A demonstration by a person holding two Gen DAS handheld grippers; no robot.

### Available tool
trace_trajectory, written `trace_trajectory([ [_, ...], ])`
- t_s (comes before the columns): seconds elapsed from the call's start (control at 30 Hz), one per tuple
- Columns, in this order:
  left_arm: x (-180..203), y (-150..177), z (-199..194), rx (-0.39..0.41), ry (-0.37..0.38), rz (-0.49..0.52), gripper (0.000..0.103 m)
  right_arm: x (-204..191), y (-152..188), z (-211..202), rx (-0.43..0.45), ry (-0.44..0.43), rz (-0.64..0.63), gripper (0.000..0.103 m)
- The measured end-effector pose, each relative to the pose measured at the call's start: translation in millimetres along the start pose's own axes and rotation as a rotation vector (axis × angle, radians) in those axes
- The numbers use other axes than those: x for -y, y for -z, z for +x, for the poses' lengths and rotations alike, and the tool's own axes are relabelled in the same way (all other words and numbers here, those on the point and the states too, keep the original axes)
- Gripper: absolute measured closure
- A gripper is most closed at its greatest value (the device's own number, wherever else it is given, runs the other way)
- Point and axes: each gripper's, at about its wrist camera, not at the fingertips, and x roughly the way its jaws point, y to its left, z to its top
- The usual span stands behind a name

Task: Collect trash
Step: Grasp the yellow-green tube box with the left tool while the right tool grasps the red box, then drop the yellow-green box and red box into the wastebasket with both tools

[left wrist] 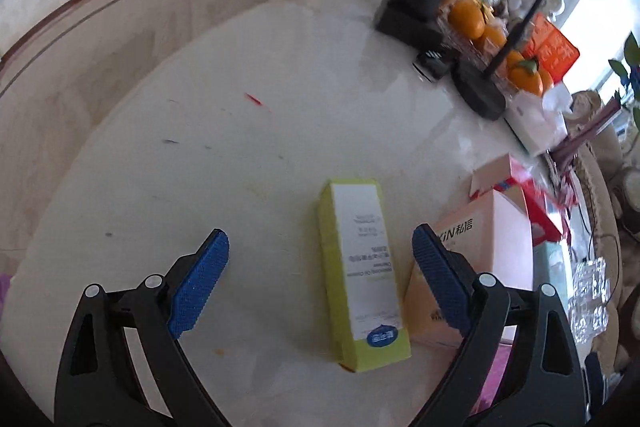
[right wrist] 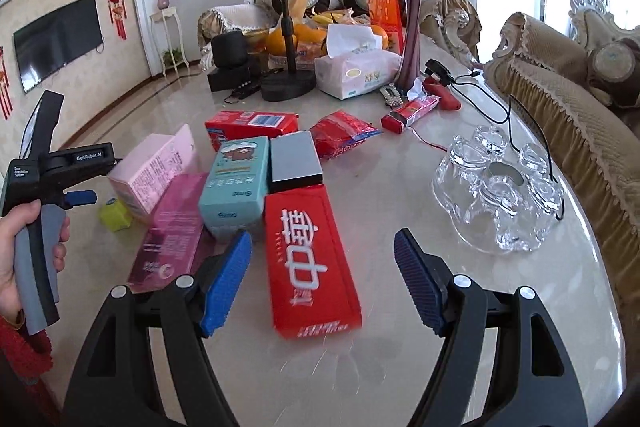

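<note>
While spread wide over the marble table: left gripper, empty, above a yellow-green box; right gripper, empty, over a red box.

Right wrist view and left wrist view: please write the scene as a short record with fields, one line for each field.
surface: pale marble table
left gripper: open, blue fingers on either side of a yellow-green carton with white label, not touching it
right gripper: open, above a flat red box with white characters
beside red box: teal carton with bear picture, grey box, pink box
fragile item: clear glass cup set, to the right of the boxes
</note>
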Motion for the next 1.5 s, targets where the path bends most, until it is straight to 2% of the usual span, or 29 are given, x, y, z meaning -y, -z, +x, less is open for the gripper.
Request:
trace_trajectory([
  [0.13, 10.9, 6.2, -7.1, 0.033, -0.006, 0.058, 0.013, -1.2, -1.3, 12.3, -0.025, 0.034, -0.039, 0.033],
  [0.27, 15.9, 12.3, -10.4, 0.016, 0.002, 0.129, 0.013, 0.8, -1.4, 17.9, -0.045, 0.034, -0.042, 0.033],
  [0.47, -2.3, 12.9, -13.8, 0.008, -0.079, 0.216, 0.013, 1.1, -2.3, 17.2, -0.048, 0.038, -0.064, 0.033],
  [0.57, -5.2, 16.8, -9.2, -0.056, -0.010, 0.235, 0.013, 2.0, -2.7, 19.8, -0.053, 0.024, -0.047, 0.033],
  [0.67, 3.4, 20.3, -11.0, -0.038, -0.018, 0.283, 0.013, 0.9, -2.7, 23.0, -0.064, 0.004, -0.032, 0.033],
  [0.8, 15.9, 25.4, -7.4, -0.027, -0.045, 0.375, 0.014, -4.4, 0.2, 26.6, -0.079, 0.021, -0.076, 0.033],
  [0.83, 17.3, 28.1, -6.9, -0.028, -0.039, 0.403, 0.015, -4.0, 0.7, 26.5, -0.082, 0.018, -0.079, 0.034],
  [0.93, 17.4, 32.9, -8.4, -0.018, -0.043, 0.445, 0.031, -1.6, 1.3, 26.7, -0.096, 0.010, -0.075, 0.036],
  [0.97, 17.4, 31.9, -9.1, -0.018, -0.045, 0.445, 0.044, -0.2, 2.0, 27.3, -0.104, -0.002, -0.066, 0.042],
  [1.0, 16.8, 30.6, -11.4, -0.017, -0.048, 0.444, 0.069, 1.5, 2.5, 28.8, -0.123, -0.019, -0.053, 0.047],
  [1.03, 15.3, 29.3, -13.4, -0.019, -0.054, 0.443, 0.072, 2.2, 3.5, 30.7, -0.145, -0.026, -0.044, 0.056],
  [1.17, 9.6, 30.1, -17.0, -0.038, -0.033, 0.444, 0.072, -0.2, 7.2, 23.8, -0.137, -0.022, -0.047, 0.057],
  [1.27, 2.1, 35.0, -23.4, -0.041, -0.002, 0.419, 0.072, 3.7, 11.1, 6.2, -0.113, -0.061, -0.005, 0.057],
  [1.4, -9.1, 52.1, -46.7, -0.025, 0.071, 0.410, 0.072, 4.3, 23.2, -34.1, -0.053, -0.100, 0.019, 0.057],
  [1.5, -19.1, 75.5, -78.1, 0.005, 0.126, 0.421, 0.072, 3.5, 40.9, -72.4, -0.011, -0.171, 0.050, 0.057],
])
